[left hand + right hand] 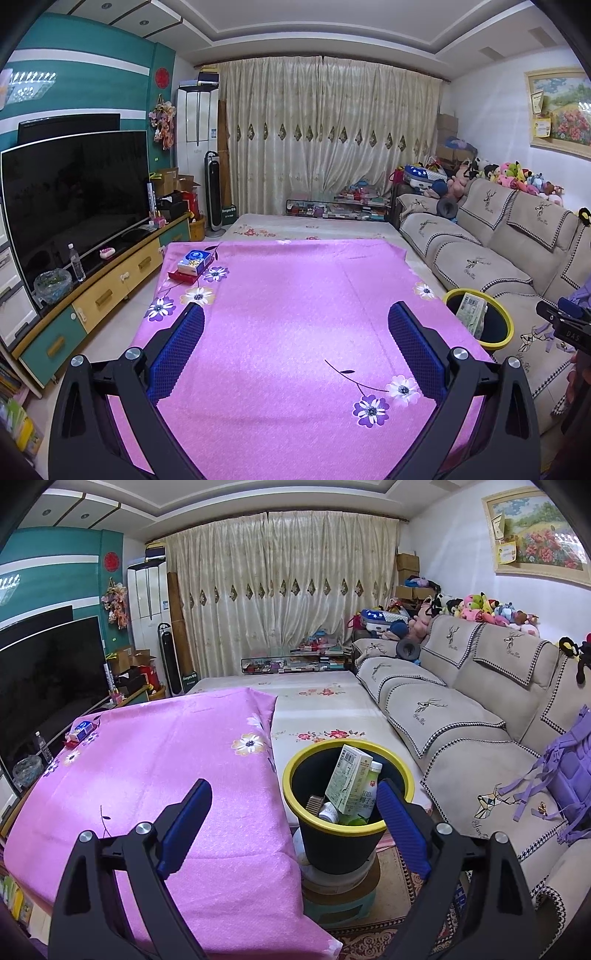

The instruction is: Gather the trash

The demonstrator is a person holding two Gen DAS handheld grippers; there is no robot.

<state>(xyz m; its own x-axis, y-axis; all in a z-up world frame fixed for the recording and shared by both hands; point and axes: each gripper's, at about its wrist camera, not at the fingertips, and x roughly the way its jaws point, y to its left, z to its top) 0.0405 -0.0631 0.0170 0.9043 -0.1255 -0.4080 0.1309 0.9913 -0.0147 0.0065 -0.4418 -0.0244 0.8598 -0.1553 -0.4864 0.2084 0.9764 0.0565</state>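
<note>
**Both grippers empty, bin loaded — what was left to collect**

The right gripper (291,821) had its blue fingers (186,823) spread wide with nothing between them. The yellow-rimmed black trash bin (295,794) stood just beyond and between the fingertips, nearer the right finger, whose pad overlapped the rim in the right wrist view. Inside leaned a pale green carton (349,779), a white-capped bottle (375,770) behind it, and some smaller bits at the bottom that were too dark to name.

The left gripper (295,336) was likewise spread and empty, hanging over bare pink floral cloth on the tabletop (295,295). Between and just ahead of its fingers lay nothing. The only things left on the cloth were a blue-and-white tissue pack (194,260) stacked on a flat red box (181,277), well ahead of the left finger and out toward the far left corner.

The collecting looked close to done. Whether that stack counted as trash could not be told — if it did, the left gripper was the better placed. A good approach would have kept the fingers wide, lined them up across the pack's narrow sides, and closed only once both pads flanked it, so the box beneath was not dragged along the cloth.
</note>
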